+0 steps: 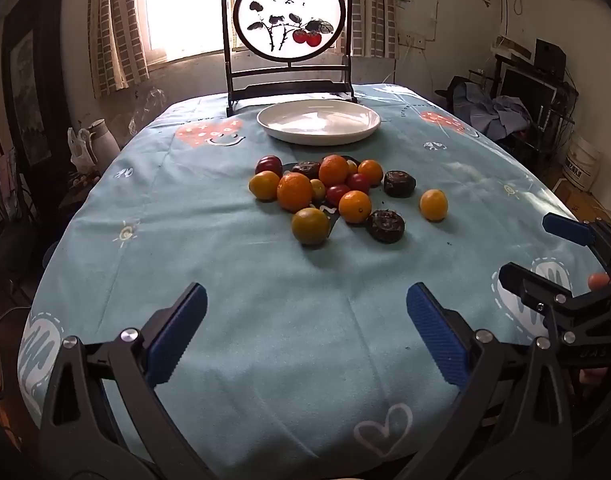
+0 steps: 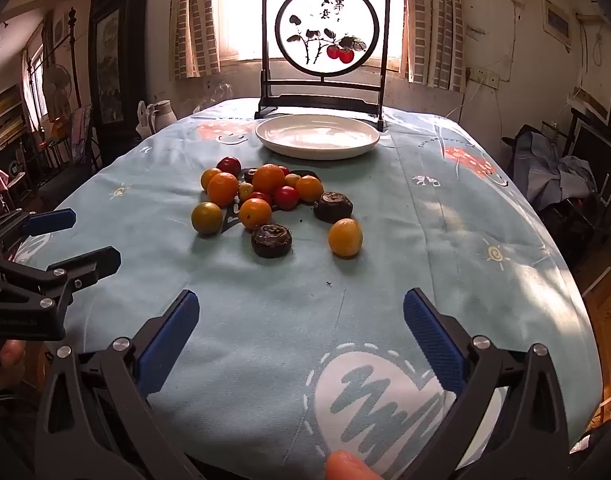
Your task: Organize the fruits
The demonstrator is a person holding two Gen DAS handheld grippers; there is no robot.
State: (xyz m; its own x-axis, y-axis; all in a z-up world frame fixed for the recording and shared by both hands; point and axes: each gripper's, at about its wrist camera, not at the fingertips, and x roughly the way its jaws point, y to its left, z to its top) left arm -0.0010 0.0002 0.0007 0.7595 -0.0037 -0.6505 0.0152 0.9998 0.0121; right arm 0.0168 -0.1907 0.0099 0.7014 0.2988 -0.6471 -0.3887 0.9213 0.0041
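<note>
**Mei:** Behind everything, a bright curtained window [image 1: 177, 4] lights a cluttered room. What fills most of the view?

**Tao:** A table under a light blue cloth [image 1: 233, 248] printed with hearts and scribbles. At twelve o'clock on its far edge stands a dark-framed round screen [image 1: 288, 20] painted with two red fruits.

**Mei:** And just in front of that?

**Tao:** A white plate [image 2: 265, 136], bare inside, touching nothing but the cloth. Toward six o'clock from it lies the pile of fruit [image 1: 321, 184], near the table's middle and well apart from both tools.

**Mei:** The tools?

**Tao:** Left gripper [image 1: 305, 332] sits at six o'clock in its own camera, blue pads spread wide with only cloth between them. Right gripper [image 2: 301, 336] is the same: wide, holding nothing. Each shows in the other's view, the right one at three o'clock, the left one at nine.

**Mei:** Break the pile down for me.

**Tao:** Oranges first; the biggest orange [image 1: 294, 191] sits at the pile's nine o'clock side, pressed against its neighbours. A greenish-yellow one [image 2: 206, 218] lies at the near left edge. One yellow-orange fruit [image 2: 345, 237] rests alone at four o'clock from the pile, touching nothing.

**Mei:** The dark things?

**Tao:** Wrinkled dark brown fruits; one [image 2: 272, 240] lies near the lone yellow one, another [image 2: 333, 207] just behind it. Smallest are the red ones [image 2: 286, 197], tucked among the oranges.
</note>
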